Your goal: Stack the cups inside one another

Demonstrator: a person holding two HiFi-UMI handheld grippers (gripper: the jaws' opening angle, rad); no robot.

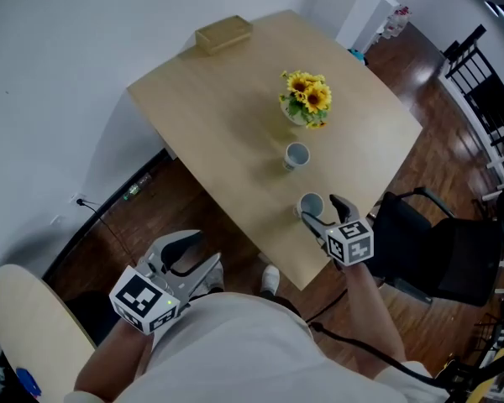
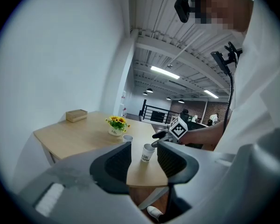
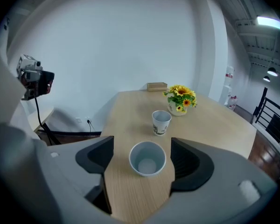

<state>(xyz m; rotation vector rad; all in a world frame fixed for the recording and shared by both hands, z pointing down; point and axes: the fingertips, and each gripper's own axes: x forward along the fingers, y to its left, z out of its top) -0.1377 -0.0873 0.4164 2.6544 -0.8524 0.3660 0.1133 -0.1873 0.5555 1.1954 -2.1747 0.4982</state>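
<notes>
Two white paper cups stand upright on the light wooden table. The near cup sits close to the table's front edge, the far cup a short way behind it. My right gripper is open and low over the table, its jaws on either side of the near cup with gaps on both sides. My left gripper is open and empty, held off the table's front-left side above the floor.
A pot of yellow flowers stands behind the far cup, and a small wooden box lies at the table's far corner. A black chair is at the right of the table, a round table top at the lower left.
</notes>
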